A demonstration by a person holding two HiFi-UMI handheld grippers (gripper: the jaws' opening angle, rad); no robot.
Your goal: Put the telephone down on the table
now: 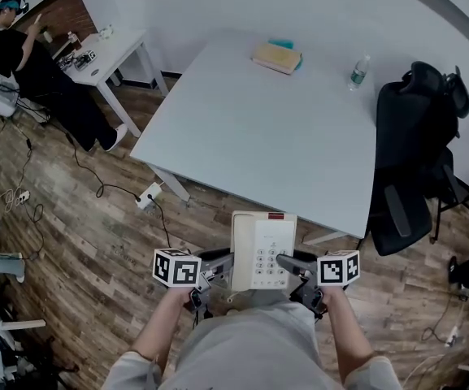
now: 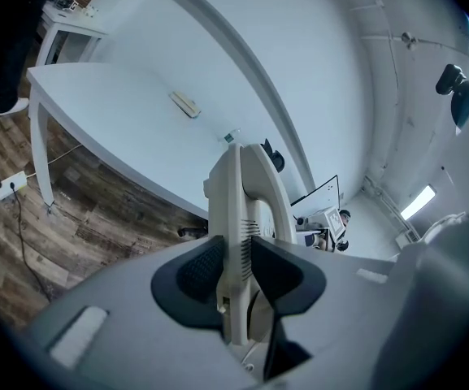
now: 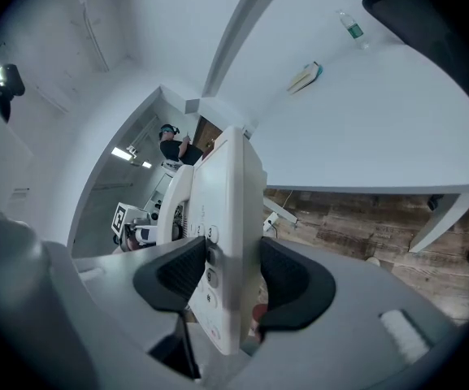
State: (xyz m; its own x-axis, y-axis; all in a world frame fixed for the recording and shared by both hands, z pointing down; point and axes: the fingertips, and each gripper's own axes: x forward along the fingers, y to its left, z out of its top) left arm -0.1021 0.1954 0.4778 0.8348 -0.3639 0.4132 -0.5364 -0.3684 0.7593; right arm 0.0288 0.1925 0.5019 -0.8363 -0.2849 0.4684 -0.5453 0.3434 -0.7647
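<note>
Counter (image 1: 258, 128): large pale top, mostly bare; taken as the landmark for all places below.
Chair (image 1: 409, 161): black, standing at the counter's right side, touching or just beside its edge.
Telephone (image 1: 262, 250): pale desk set, held in the air just short of the counter's near edge, over wood floor. Not yet above the counter top, as far as the head view shows.
Risk 1: the hold is only two thin side pinches. If one tool lets go before the base rests on the counter, I judge the set would swing down or drop.
Risk 2: a low approach could knock the set's leading end against the counter's near edge.
Risk 3: a sideways tilt could slide the handset off its cradle.
Axis: the long axis runs from the person towards the counter. The keypad faces up and the end with the red mark lies nearest the counter. The handset lies along the left side, the keys along the right.
Left tool (image 1: 215, 260): clamped on the telephone's left edge, on the handset side, pads pressed against the casing on both faces.
Right tool (image 1: 296, 263): clamped on the right edge, with the keypad buttons showing between the pads.
Book (image 1: 276, 57): lying flat near the counter's far edge, well apart from the telephone.
Bottle (image 1: 359, 70): small and upright, near the counter's far right corner.
</note>
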